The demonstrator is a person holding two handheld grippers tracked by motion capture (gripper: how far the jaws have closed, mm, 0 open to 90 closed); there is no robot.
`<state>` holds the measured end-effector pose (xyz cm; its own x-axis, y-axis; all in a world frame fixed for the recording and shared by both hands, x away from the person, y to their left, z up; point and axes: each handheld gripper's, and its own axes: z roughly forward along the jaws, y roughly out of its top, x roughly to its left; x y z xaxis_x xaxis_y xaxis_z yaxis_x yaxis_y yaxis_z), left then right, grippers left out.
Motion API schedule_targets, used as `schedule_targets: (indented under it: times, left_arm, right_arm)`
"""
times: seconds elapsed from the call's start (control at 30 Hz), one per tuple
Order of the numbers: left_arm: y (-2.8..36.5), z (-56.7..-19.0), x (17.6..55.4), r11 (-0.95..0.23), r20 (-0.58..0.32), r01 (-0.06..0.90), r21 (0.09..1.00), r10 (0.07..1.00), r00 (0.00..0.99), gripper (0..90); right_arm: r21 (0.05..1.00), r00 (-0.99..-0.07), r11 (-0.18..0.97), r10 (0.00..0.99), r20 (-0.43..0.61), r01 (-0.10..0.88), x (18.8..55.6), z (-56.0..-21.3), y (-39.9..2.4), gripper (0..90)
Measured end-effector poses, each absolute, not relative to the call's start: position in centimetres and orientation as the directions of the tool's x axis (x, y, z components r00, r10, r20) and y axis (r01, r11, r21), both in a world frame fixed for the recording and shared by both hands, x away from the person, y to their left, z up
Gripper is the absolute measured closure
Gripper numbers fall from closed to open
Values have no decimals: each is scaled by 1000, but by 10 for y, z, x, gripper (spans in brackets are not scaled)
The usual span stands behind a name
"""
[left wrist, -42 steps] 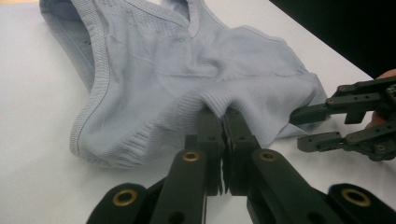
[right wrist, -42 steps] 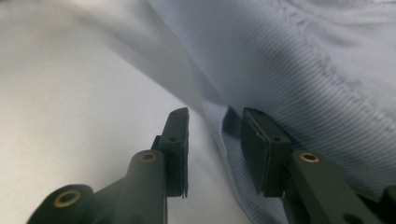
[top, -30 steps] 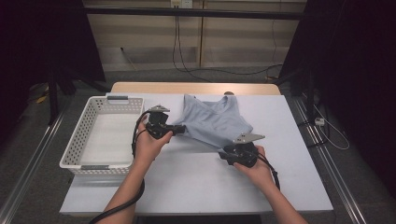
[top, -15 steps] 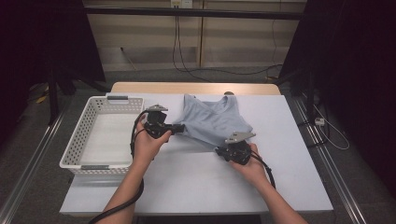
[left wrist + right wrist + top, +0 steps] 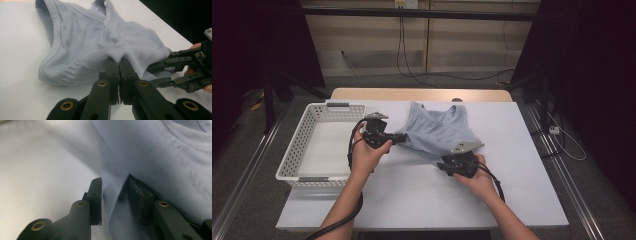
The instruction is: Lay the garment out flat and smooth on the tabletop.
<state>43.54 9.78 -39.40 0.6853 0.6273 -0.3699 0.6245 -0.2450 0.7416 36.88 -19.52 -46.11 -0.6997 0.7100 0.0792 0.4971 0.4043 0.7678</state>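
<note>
Plain unlabelled grey top (image 5: 438, 131)

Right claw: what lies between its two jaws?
A fold of the light blue garment runs between the right claw's jaws, seen in the right gripper view.

Pale blue-grey ribbed top (image 5: 438, 131) — white basket (image 5: 297, 152) — white table (image 5: 522, 200).

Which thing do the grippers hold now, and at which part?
Left gripper pinches the grey top at its ribbed hem; right gripper's jaws stand open around its edge.
</note>
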Motion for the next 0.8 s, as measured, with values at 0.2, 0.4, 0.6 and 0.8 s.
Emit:
schedule_targets:
  times: [0.2,0.4,0.6,0.8]
  left_arm:
    - [99,-395,434,-237,-371,626,743,633,680,875]
    - [99,-396,433,-253,-379,640,725,629,679,875]
    - [101,-397,431,-259,-385,646,718,626,678,875]
    - [103,-397,428,-255,-392,649,716,622,677,874]
  right_arm:
    - [780,-743,418,664,89,467,367,-461,-189,892]
    - [754,-777,485,627,55,444,358,-460,-182,860]
    - [791,-714,390,695,83,471,367,-459,-186,670]
    - [799,-715,381,694,87,466,370,-460,-179,666]
